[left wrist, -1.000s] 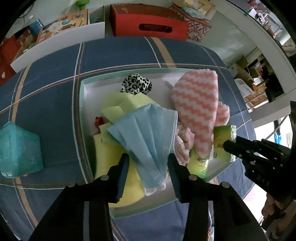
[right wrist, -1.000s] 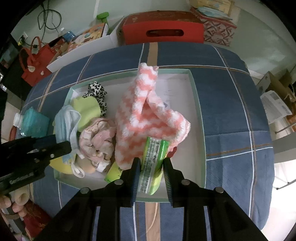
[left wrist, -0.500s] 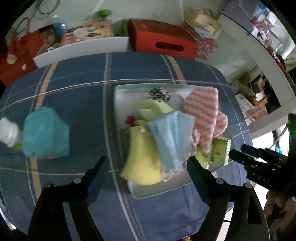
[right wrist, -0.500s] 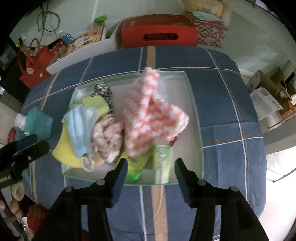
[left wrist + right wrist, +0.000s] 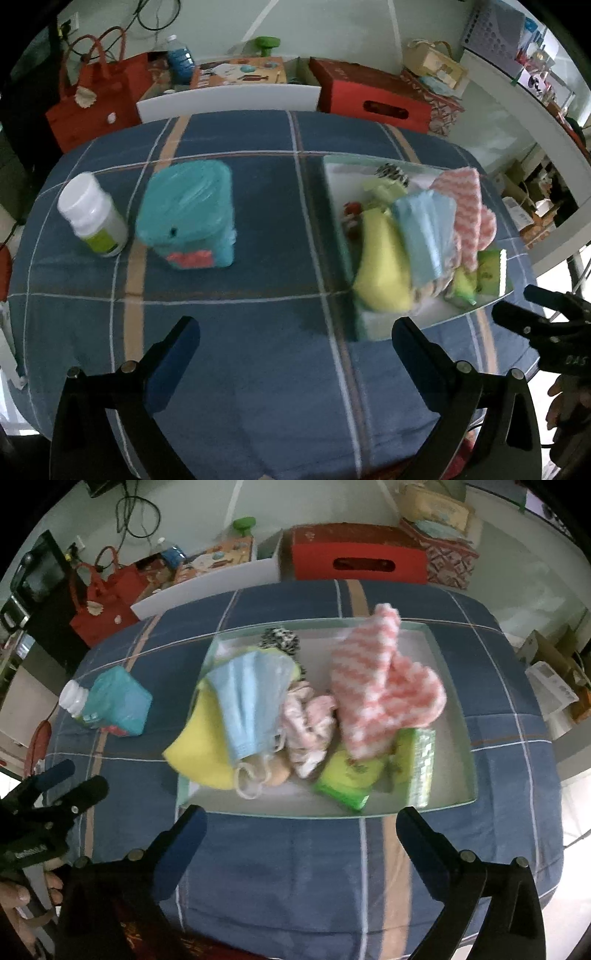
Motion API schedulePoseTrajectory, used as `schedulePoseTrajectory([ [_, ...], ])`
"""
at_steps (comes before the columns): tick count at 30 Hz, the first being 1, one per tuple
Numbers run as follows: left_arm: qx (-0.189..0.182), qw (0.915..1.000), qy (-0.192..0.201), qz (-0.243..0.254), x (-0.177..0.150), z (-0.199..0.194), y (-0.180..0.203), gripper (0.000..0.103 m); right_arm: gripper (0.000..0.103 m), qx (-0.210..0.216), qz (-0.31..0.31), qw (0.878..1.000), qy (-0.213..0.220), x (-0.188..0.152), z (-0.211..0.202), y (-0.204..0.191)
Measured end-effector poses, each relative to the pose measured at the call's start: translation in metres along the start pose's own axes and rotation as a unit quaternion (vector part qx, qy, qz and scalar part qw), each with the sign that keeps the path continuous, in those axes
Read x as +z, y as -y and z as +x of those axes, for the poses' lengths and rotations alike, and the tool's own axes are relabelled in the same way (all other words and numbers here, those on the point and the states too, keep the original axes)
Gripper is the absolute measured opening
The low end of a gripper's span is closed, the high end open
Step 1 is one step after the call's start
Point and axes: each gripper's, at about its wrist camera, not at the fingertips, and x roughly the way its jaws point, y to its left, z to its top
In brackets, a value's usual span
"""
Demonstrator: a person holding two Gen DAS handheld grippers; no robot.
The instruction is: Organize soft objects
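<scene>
Two grippers, both spread wide and holding nothing. Left wrist view: left gripper (image 5: 295, 341) hangs above the blue plaid tablecloth (image 5: 236, 354), jaws far apart, nothing between them. Ahead-left stand a white-capped bottle (image 5: 92, 219) and, just beside it, a teal pouch (image 5: 190, 214). To the right sits a shallow tray (image 5: 371, 326) heaped with soft things: yellow cloth (image 5: 382, 269) at its near-left edge, a light blue face mask (image 5: 424, 232) lying over it, a pink-and-white zigzag towel (image 5: 467, 206) behind, green packets (image 5: 487, 271) at the tray's right end. The right gripper (image 5: 524, 306) shows at the far right edge, off the tray. Right wrist view: right gripper (image 5: 301, 825) released, jaws wide, poised over cloth just short of the tray's near rim (image 5: 295, 814). Inside, left to right: yellow cloth (image 5: 199, 749), mask (image 5: 251, 701), a crumpled pale pink fabric (image 5: 308, 723), zigzag towel (image 5: 384, 690) resting partly on the green packets (image 5: 349, 779). A spotted black-and-white piece (image 5: 280, 642) lies at the back. Teal pouch (image 5: 116, 703) and bottle (image 5: 72, 698) lie outside the tray, left. Left gripper (image 5: 66, 786) at the lower left, open.
</scene>
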Motion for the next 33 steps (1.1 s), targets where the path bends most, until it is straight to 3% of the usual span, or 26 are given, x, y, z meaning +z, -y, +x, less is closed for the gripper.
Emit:
schedulePoseTrajectory([
  [4, 0.008, 0.9999, -0.002, -0.008, -0.017, 0.003, -0.012, 0.103, 0.103, 0.000, -0.003, 1.000, 0.012, -0.011, 0.003, -0.016],
  [12, 0.060, 0.9980, 0.016, -0.014, -0.039, 0.002, -0.027, 0.103, 0.103, -0.009, -0.025, 0.999, 0.021, -0.033, 0.018, -0.048],
  [21, 0.100, 0.9940, 0.024, -0.040, -0.046, 0.000, -0.041, 0.103, 0.103, -0.022, -0.026, 0.999, 0.026, -0.047, 0.038, -0.062],
  [33, 0.128, 0.9913, 0.017, -0.024, -0.047, 0.005, -0.035, 0.103, 0.103, -0.035, -0.019, 0.998, 0.050, -0.052, 0.044, -0.068],
])
